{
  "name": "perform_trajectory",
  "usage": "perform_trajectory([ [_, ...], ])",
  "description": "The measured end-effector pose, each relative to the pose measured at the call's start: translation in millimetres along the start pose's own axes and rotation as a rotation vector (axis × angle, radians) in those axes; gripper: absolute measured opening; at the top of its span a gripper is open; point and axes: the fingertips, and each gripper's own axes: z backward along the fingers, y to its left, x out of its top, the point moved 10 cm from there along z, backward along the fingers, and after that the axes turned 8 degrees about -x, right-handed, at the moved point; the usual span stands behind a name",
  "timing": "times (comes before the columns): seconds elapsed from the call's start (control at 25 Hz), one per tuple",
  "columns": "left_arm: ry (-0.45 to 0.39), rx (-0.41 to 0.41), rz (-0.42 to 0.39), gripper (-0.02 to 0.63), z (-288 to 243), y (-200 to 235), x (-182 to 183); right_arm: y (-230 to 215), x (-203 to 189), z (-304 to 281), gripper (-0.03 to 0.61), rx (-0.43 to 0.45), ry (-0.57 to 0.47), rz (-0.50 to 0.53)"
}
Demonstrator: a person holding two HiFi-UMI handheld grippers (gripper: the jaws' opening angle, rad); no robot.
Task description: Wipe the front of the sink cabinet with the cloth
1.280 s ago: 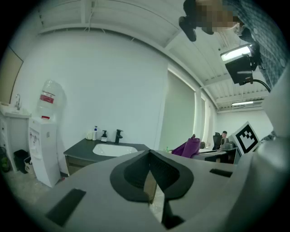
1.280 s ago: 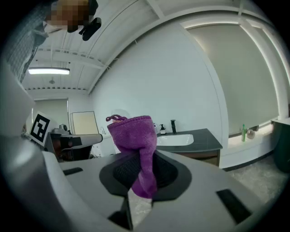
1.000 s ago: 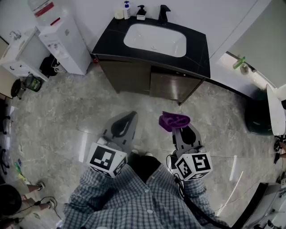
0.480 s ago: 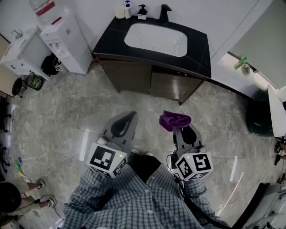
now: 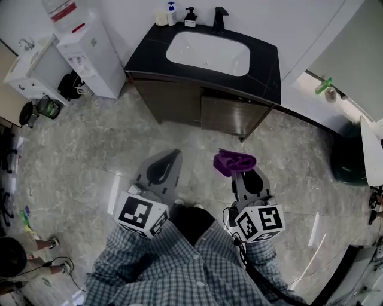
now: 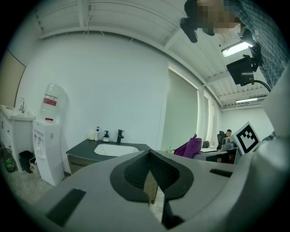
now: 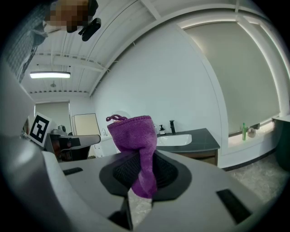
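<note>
A dark wooden sink cabinet (image 5: 203,107) with a black counter and a white basin (image 5: 207,52) stands against the far wall, some way ahead of both grippers. My right gripper (image 5: 239,168) is shut on a bunched purple cloth (image 5: 233,161), which sticks up from its jaws (image 7: 133,149). My left gripper (image 5: 170,158) is shut with nothing in it, level with the right one and to its left. In the left gripper view the cabinet (image 6: 84,161) shows beyond the jaws, and the purple cloth (image 6: 190,147) sits at the right.
A white water dispenser (image 5: 87,51) stands left of the cabinet, with a small white unit (image 5: 27,72) further left. Soap bottles (image 5: 171,13) and a black tap (image 5: 219,18) sit on the counter's back edge. A dark bin (image 5: 347,158) stands at the right. The floor is grey marble tile.
The head view has drifted slightly; both grippers hold nearly the same place, the left one a touch lower. The cloth stays held.
</note>
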Motion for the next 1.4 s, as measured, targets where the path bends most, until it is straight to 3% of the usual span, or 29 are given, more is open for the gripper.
perform_trajectory([
  [0.44,0.001,0.02,0.005,0.011,-5.1,-25.2,-7.3,-29.7,-10.2,26.5,0.074,-0.024,0.011,-0.017],
  [0.72,0.006,0.009,0.015,0.011,-31.3,-12.7,-12.4,-44.9,-12.3,12.4,0.074,-0.049,0.032,-0.021],
  [0.96,0.011,-0.008,0.017,0.011,-70.8,25.7,-12.4,-54.4,-4.4,-37.3,0.074,-0.048,0.038,-0.004],
  [1.16,0.005,-0.037,0.01,0.011,-116.7,74.3,7.6,-54.8,27.4,-101.7,0.074,-0.033,0.007,0.082],
  [1.4,0.047,-0.089,0.027,0.011,-165.7,133.0,14.3,-58.7,39.3,-172.4,0.074,-0.072,0.006,0.016],
])
